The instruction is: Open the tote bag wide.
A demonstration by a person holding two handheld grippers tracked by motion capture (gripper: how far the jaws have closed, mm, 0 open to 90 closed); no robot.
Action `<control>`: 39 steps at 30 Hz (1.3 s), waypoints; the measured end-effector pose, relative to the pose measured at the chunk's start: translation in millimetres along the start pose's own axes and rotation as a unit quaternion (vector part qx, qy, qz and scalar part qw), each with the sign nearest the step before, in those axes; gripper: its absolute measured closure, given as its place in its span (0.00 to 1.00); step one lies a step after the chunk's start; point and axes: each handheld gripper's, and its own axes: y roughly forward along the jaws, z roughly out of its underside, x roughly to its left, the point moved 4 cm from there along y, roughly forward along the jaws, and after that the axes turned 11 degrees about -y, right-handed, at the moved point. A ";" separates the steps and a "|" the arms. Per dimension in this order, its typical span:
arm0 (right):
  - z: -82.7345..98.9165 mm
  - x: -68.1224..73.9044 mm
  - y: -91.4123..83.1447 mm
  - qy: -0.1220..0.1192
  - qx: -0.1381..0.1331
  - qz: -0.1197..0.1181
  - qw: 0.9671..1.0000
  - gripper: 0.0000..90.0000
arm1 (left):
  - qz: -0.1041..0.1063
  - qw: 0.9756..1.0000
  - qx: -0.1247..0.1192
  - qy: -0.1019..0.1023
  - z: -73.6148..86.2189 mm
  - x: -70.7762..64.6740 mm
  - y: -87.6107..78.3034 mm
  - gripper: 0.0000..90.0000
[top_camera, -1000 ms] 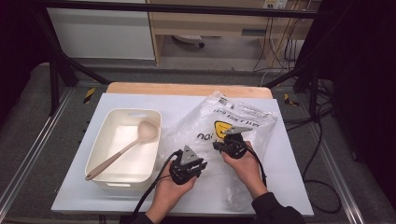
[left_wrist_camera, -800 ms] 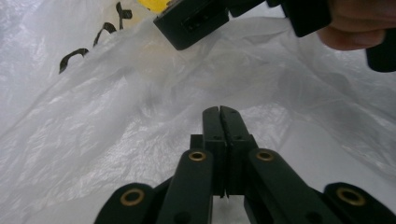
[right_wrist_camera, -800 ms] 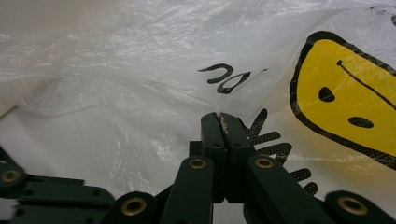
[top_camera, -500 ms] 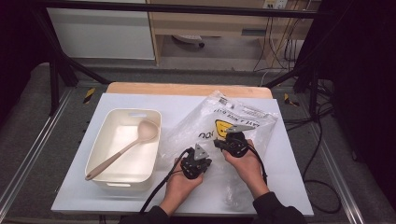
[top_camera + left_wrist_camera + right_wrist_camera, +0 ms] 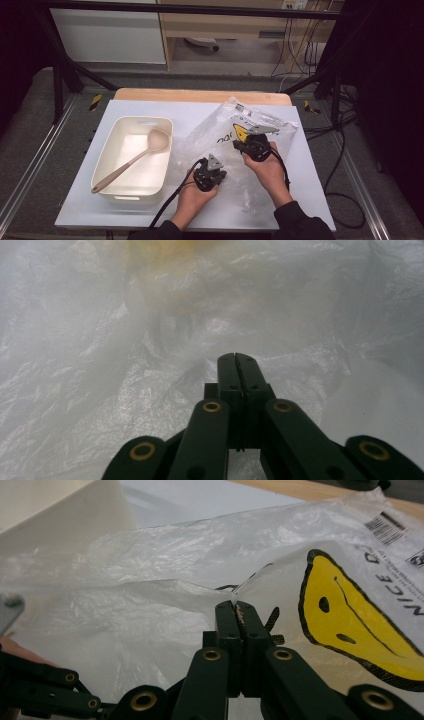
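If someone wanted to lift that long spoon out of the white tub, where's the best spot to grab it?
Probably mid-handle on the spoon. Its bowl rests against the far wall of the white tub, and the slim handle slants down to the near-left corner, rising above the floor. Coming from above, with jaws across the handle, looks easiest: there is open tub floor on both sides. The wide bowl would likely slip.

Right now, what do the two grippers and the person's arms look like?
Both the left gripper and right gripper are black, each topped by a grey three-cornered plate, with black jaws hinged on brass-coloured rivets. A black cable trails from the left one. The person wears dark sleeves.
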 end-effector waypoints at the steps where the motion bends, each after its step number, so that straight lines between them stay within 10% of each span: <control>1: -4.1 -2.0 -2.2 -0.003 -0.001 0.003 1.000 1.00 | 0.001 1.000 0.000 -0.001 0.0 0.2 0.0 1.00; 18: -62.3 -17.4 -21.1 0.006 -0.035 0.020 0.999 1.00 | 0.010 1.000 0.008 0.015 -1.8 1.8 0.3 1.00; 39: -91.5 -32.0 -25.6 0.021 -0.043 0.034 0.998 1.00 | 0.027 0.997 0.051 0.043 -10.4 5.2 1.1 1.00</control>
